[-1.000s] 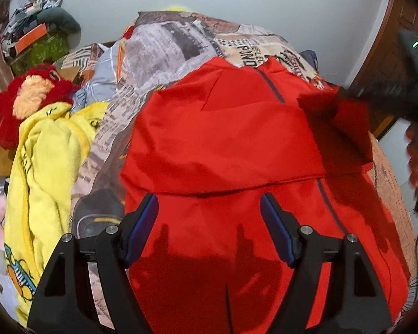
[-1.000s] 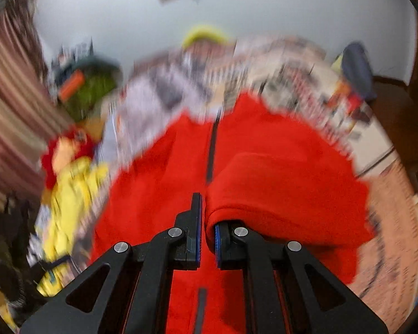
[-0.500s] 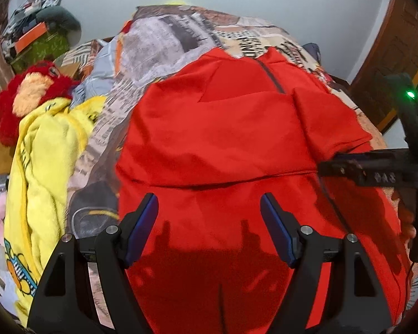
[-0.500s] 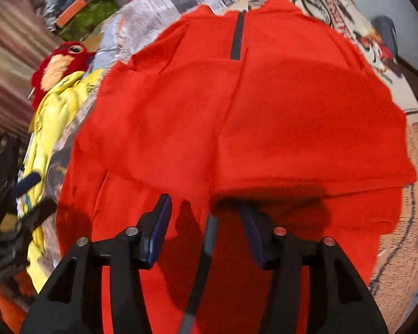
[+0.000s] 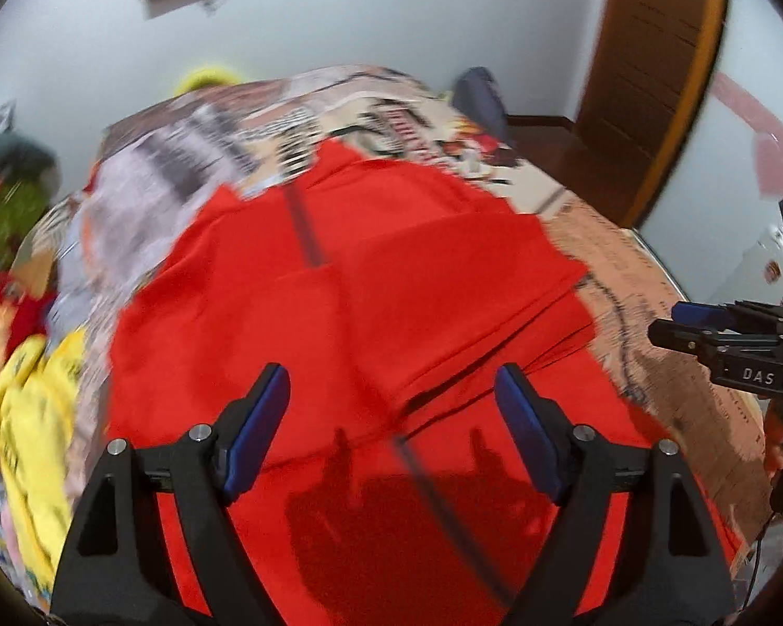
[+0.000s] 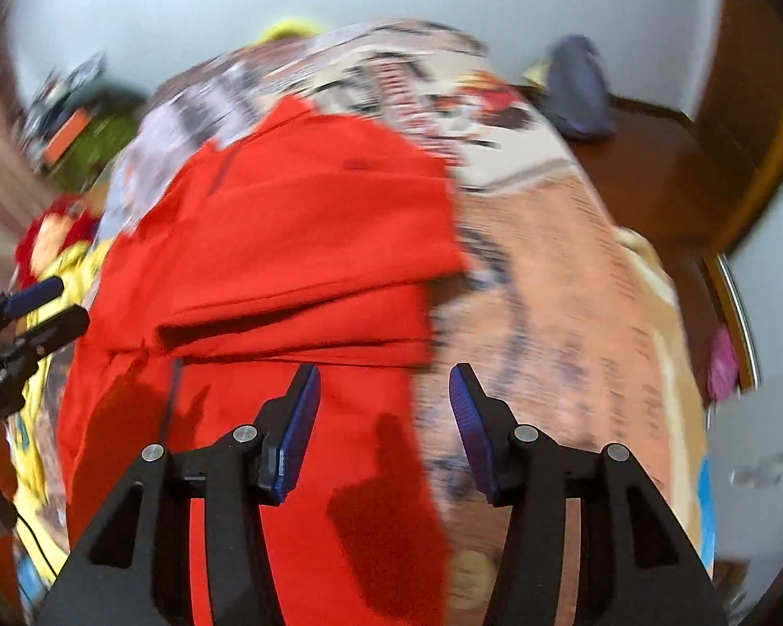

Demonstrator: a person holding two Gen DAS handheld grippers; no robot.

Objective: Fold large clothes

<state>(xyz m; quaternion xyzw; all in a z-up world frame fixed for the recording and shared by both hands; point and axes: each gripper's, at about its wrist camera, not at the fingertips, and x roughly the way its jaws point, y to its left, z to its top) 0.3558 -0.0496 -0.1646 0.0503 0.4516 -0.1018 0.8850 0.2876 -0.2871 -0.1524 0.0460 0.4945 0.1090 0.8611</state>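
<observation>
Red garment point(image 5: 339, 313) lies on the bed point(image 5: 626, 271), sleeves folded in. Left gripper point(image 5: 391, 417) and right gripper point(image 6: 383, 417): fingers spread, empty.

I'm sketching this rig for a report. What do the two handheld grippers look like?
Both match: the left gripper and right gripper have matte black angular frames with triangular cutouts, silver round bolts, and two fingers lined with ribbed blue pads. Seen side-on, the right one's body carries white lettering reading DAS. A thin dark cable hangs nearby.
</observation>
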